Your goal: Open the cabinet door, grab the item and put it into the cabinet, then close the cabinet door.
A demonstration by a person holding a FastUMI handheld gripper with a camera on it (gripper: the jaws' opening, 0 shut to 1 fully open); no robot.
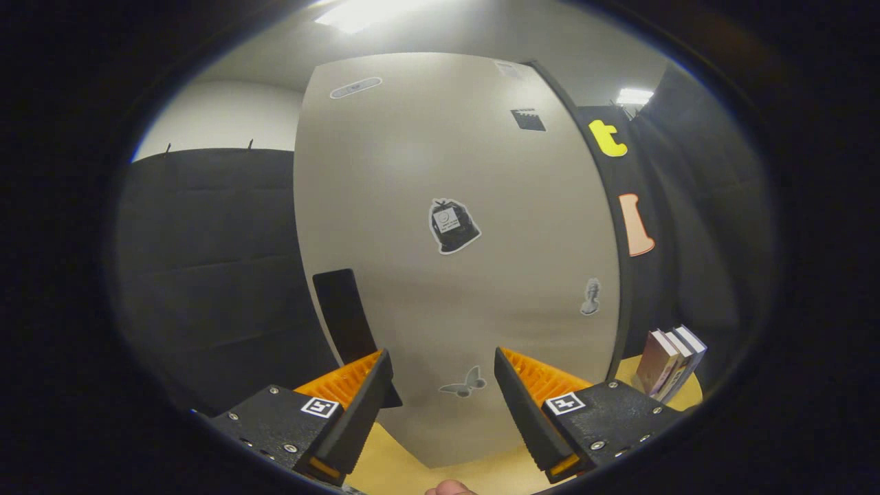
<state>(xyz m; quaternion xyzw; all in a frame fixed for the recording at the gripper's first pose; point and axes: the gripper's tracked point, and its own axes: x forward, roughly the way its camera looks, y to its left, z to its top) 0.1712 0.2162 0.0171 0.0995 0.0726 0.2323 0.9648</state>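
Observation:
A tall beige cabinet door (454, 206) with several stickers stands shut just ahead of the fingers. Its black handle (344, 313) sits on the door's left edge, just above and beyond the left finger (357, 405). My gripper (443, 399) is open, with nothing between its fingers; the bare door face with a butterfly sticker shows in the gap. A few books (670, 361) stand upright on the wooden table (474, 474) to the right of the cabinet, beyond the right finger (529, 412).
Black cloth walls close the booth on the left and right of the cabinet. A fingertip (450, 488) of the person's hand shows at the bottom between the fingers.

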